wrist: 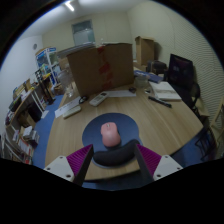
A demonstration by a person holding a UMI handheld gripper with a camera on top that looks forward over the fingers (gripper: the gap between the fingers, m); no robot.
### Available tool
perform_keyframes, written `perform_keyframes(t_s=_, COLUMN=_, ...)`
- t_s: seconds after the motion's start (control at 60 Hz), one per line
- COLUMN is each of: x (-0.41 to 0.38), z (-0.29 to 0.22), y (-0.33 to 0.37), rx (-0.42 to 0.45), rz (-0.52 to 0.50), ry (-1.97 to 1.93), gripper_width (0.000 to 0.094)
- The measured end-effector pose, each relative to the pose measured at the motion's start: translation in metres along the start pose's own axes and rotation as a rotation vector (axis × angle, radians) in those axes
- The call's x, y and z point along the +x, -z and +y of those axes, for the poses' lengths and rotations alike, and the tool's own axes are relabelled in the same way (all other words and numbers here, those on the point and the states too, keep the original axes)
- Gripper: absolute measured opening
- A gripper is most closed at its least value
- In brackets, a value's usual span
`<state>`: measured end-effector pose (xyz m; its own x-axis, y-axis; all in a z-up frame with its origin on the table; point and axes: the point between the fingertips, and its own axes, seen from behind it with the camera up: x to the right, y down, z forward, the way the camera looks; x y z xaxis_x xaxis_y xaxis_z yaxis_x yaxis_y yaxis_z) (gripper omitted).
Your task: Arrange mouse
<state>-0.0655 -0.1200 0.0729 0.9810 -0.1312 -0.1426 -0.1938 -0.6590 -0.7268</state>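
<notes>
1. Fingers [68, 166] of the hand-held gripper [112, 162] lie nearest the camera, spread wide with the magenta pads showing on their inner faces. Nothing is pressed between them; the gripper is released.
2. Mouse [109, 134]: a pink, rounded, smooth-shelled body, sitting on a dark round mouse mat [112, 156] at the near edge of the wooden bench [150, 120]. It rests just ahead of the fingertips and roughly on the line between them, with clear gaps either side.
3. Handling judgement: likely light, rigid plastic and not fragile under moderate squeeze. The domed, glossy top looks slippery, so a grip high on the shell could slide off.
4. Recommended hold: across the two long flanks, low on the body where the sides are closest to parallel, pads square to them. No cable can be made out, so drag from a cord cannot be ruled in or out.
5. Surroundings: a large cardboard box [101, 66] stands at the far side of the bench, well apart from the mouse, with papers [112, 95] lying before it and a dark monitor [181, 73] off to one side.
</notes>
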Motion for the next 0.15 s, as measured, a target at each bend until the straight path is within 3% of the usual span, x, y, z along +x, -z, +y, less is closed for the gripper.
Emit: perform_keyframes(t_s=0.15, x=0.038, z=0.03, y=0.072, rx=0.004, rz=0.067, ry=-0.087, gripper_width=0.0836)
